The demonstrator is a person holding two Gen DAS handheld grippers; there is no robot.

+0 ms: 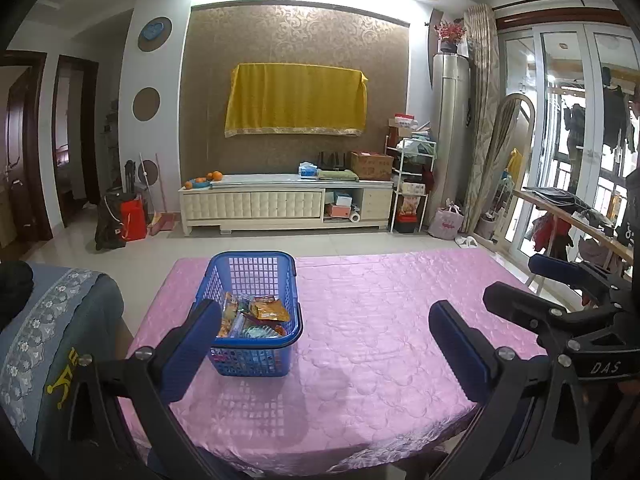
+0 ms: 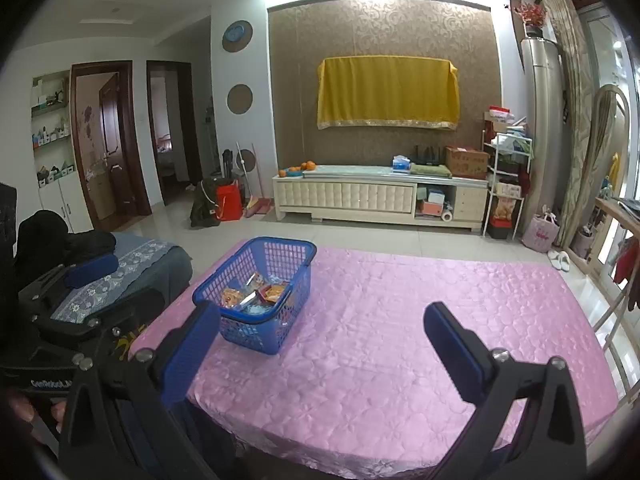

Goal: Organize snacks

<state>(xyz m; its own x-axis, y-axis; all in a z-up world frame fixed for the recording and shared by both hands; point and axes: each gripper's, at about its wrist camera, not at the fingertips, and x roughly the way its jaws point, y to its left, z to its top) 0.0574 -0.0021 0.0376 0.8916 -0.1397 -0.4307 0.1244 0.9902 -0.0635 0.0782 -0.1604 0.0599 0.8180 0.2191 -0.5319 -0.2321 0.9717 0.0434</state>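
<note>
A blue plastic basket (image 1: pixel 256 280) stands on the left part of the pink-covered table (image 1: pixel 380 320). It holds several snack packets (image 1: pixel 268 308), orange and mixed colours. It also shows in the right wrist view (image 2: pixel 280 256) with the snack packets (image 2: pixel 256 294) inside. My left gripper (image 1: pixel 324 344) is open and empty, held above the table's near edge, its left finger in front of the basket. My right gripper (image 2: pixel 320 348) is open and empty, right of the basket. The right gripper also shows at the right edge of the left wrist view (image 1: pixel 532 284).
A chair with a blue-grey patterned cover (image 1: pixel 52 320) stands at the table's left. Beyond the table are a tiled floor, a white TV cabinet (image 1: pixel 284 204) and a shelf rack (image 1: pixel 412 184). A wooden bench (image 1: pixel 572 216) runs along the right windows.
</note>
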